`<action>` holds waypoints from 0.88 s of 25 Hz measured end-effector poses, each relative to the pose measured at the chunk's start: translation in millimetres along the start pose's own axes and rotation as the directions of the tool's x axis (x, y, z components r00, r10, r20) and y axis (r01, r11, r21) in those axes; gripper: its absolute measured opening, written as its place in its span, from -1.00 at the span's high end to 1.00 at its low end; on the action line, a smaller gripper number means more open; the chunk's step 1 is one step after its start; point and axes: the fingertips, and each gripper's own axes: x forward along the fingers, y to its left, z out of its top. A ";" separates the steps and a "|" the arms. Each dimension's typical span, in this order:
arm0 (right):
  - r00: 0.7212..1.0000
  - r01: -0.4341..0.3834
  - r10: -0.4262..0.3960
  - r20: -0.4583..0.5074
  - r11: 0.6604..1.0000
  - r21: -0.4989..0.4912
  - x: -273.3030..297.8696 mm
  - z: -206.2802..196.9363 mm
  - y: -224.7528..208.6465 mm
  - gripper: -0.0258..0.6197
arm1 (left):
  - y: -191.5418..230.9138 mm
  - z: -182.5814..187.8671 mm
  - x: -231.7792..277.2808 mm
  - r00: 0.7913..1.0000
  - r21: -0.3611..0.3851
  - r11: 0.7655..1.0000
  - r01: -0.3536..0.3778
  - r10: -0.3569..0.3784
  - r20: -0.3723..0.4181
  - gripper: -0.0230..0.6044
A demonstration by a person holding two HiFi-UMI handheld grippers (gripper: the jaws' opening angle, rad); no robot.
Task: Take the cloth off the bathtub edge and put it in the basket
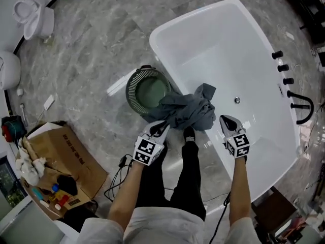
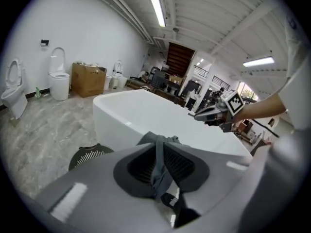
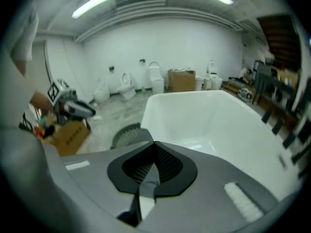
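A grey-blue cloth (image 1: pixel 190 108) lies bunched over the near edge of the white bathtub (image 1: pixel 155 40), one end trailing toward the round dark basket (image 1: pixel 150 90) on the floor beside it. My left gripper (image 1: pixel 163 126) points at the cloth's near edge. In the left gripper view its jaws (image 2: pixel 160 152) stand a narrow gap apart, a strip of cloth (image 2: pixel 158 141) showing in the gap; I see no pinch. My right gripper (image 1: pixel 227 119) hovers over the tub's near rim, right of the cloth. Its jaws (image 3: pixel 154 144) are shut and hold nothing.
Black taps (image 1: pixel 283 67) and a black spout (image 1: pixel 302 105) line the tub's right rim. An open cardboard box (image 1: pixel 66 156) of clutter sits at the left, a toilet (image 1: pixel 33 17) at the far left. The person's black-trousered legs (image 1: pixel 188 172) stand against the tub, a cable (image 1: pixel 119 172) beside them.
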 end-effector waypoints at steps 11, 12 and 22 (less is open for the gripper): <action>0.823 -0.554 0.536 -0.188 0.831 -0.056 62.6 -89.8 -0.1 0.09 | -32.3 -85.9 110.9 0.992 0.073 0.994 0.076 -0.068 -0.108 -0.31; 0.790 -0.596 0.572 -0.220 0.801 -0.058 65.5 -99.7 0.7 -0.06 | -33.3 -97.3 122.6 0.987 0.096 0.992 0.080 -0.066 -0.143 -0.37; 0.648 -0.733 0.762 -0.015 0.629 0.258 125.5 -102.8 14.3 -0.70 | -29.6 -157.2 198.9 0.946 0.192 0.965 0.180 -0.117 -0.302 -0.62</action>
